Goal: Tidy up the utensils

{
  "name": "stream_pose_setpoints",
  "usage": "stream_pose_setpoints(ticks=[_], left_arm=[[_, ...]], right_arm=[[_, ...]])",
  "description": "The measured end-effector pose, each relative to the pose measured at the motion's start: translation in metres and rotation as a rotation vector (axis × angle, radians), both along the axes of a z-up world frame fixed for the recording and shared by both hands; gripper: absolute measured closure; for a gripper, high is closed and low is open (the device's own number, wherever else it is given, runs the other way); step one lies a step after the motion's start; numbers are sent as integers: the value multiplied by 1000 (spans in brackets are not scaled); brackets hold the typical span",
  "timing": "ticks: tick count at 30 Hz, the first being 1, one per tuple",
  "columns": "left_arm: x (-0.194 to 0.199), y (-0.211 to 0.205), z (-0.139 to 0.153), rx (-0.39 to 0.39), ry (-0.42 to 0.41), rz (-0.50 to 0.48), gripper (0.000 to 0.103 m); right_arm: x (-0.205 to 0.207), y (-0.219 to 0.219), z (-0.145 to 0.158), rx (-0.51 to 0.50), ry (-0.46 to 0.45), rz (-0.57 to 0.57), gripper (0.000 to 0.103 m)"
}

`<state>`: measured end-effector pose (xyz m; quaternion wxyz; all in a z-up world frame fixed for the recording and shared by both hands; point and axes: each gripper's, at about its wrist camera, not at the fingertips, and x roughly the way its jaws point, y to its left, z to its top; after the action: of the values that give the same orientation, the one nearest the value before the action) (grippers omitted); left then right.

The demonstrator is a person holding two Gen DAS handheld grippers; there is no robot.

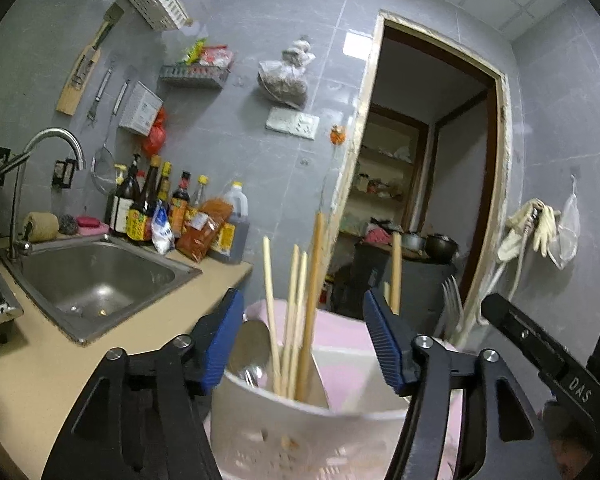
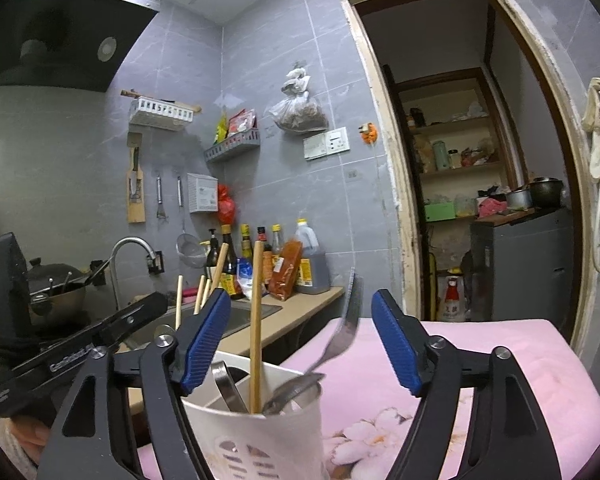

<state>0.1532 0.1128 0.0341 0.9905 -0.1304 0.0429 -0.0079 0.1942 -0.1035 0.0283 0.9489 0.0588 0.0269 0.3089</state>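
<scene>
A white plastic utensil holder [image 1: 284, 432] with slotted walls stands on a pink floral-print surface [image 2: 480, 364], just beside the end of the beige kitchen counter [image 1: 28, 364]. An inner wall splits it into compartments. In the left wrist view, one compartment holds a bundle of wooden chopsticks [image 1: 296, 320] standing upright and leaning slightly apart, with a metal spoon [image 1: 252, 344] beside them, bowl up. At the far side of the holder the tines of a fork [image 1: 452, 304] rise above the rim. The right wrist view shows a single chopstick [image 2: 256, 328] standing near-vertical in the near compartment, next to spoon bowls [image 2: 296, 388] and the fork [image 2: 350, 312], which tilts outward to the right (motion blur softens its outline).

The left gripper [image 1: 304, 344] hovers low over the holder, its blue-padded jaws spread wide on either side of the chopstick bundle, touching nothing. The right gripper [image 2: 300, 344] is level with the holder's rim from the other side, jaws likewise wide apart, with the fork and the single chopstick between them but not grasped.

Behind lie a steel sink [image 1: 96, 280] and a row of sauce bottles [image 1: 156, 208].
</scene>
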Motion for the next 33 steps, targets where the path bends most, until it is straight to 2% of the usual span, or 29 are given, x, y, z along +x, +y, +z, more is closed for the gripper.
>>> stream_pose_setpoints(ticks=[6,9,12,17,26,33], left_arm=[[-10,-9,-1,28,42,-46,40],[-17,-13,-1,24,55,-71,29],[-24,-16,-2,37,77,-89,24],[-39,-21,-4,45,101,-104,7],[-67,-25,-15,65,159,-109,4],[-99,-27,-35,87,193,-84,4]], right_arm=[[-18,-15,-2,-14,9,-56,11],[-29,-25,-3,-18,2,-94,0],[-38,-36,-2,-19,10,-129,0],[-53,-53,-5,-23,34,-181,0],[-93,-67,-12,-109,59,-245,0],[-127,-70,-19,-162,66,-299,0]])
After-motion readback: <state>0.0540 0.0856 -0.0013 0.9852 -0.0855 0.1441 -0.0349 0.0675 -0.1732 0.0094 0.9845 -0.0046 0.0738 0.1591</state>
